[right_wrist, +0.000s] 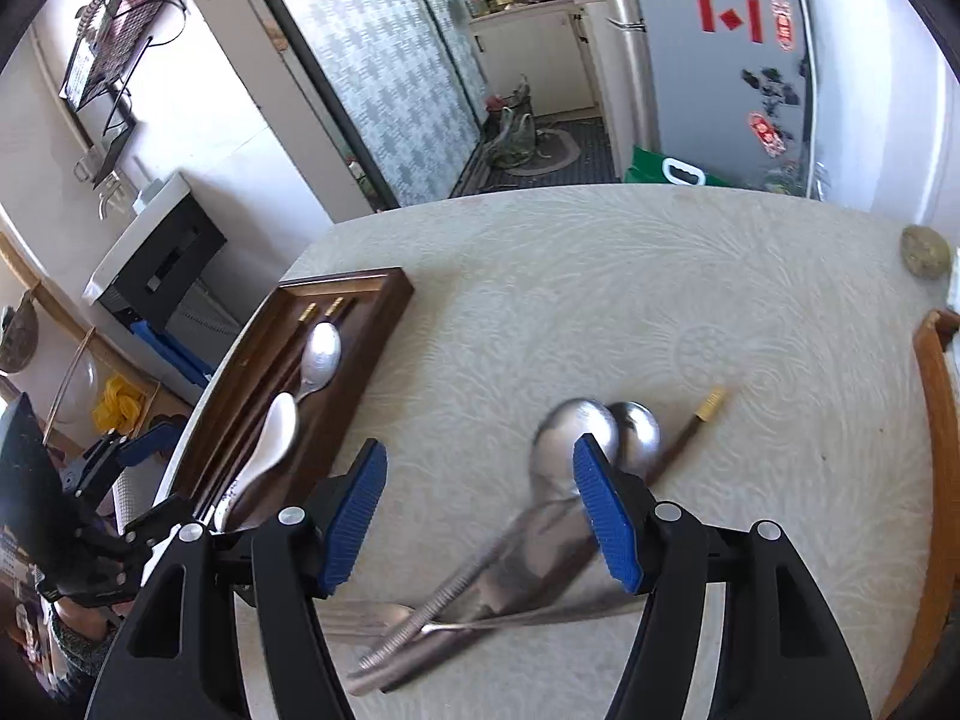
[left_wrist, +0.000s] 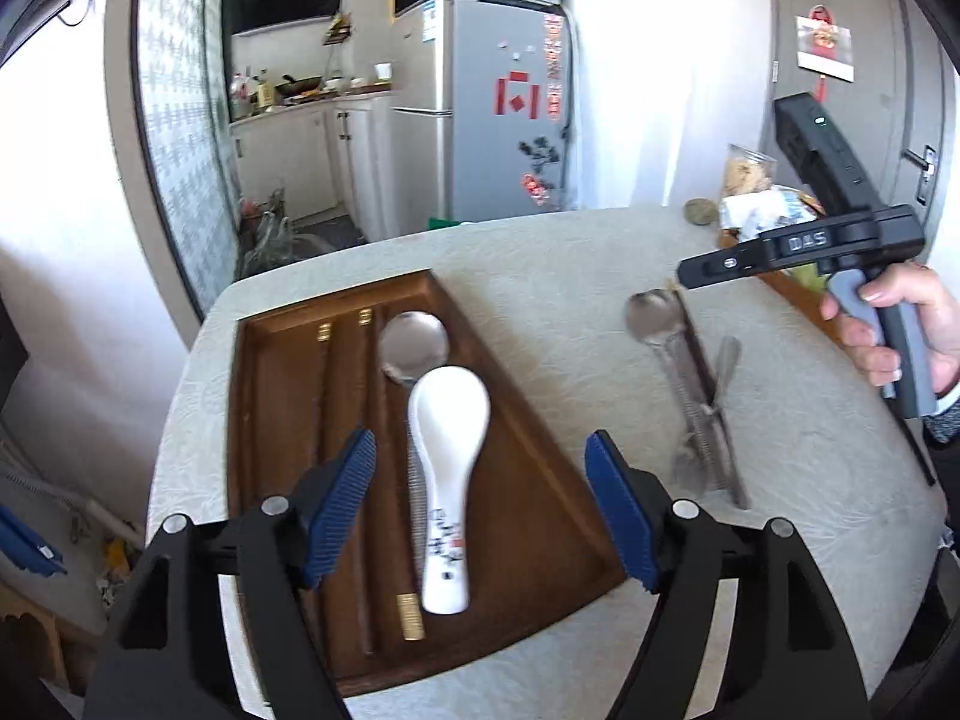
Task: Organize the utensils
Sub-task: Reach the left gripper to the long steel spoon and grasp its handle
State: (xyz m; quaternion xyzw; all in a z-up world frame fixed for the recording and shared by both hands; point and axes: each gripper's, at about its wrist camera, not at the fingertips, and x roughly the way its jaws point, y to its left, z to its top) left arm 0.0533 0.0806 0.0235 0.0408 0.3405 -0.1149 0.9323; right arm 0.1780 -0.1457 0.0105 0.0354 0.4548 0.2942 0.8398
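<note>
A dark wooden tray [left_wrist: 540,480] lies on the table [left_wrist: 570,276] and holds a white ceramic spoon [left_wrist: 447,468], a metal spoon [left_wrist: 414,339] and dark chopsticks with gold ends [left_wrist: 336,396]. My left gripper [left_wrist: 480,510] is open and empty just above the ceramic spoon. Loose metal spoons [right_wrist: 576,438], a fork and one chopstick [right_wrist: 708,408] lie in a pile on the table. My right gripper [right_wrist: 480,516] is open and empty just above that pile. The tray also shows in the right wrist view [right_wrist: 384,312].
Snack bags [left_wrist: 750,192] and a round stone-like object [right_wrist: 924,252] sit at the table's far side. A wooden chair back [right_wrist: 936,420] stands by the right edge. A fridge [left_wrist: 498,90] and kitchen counter are beyond the table.
</note>
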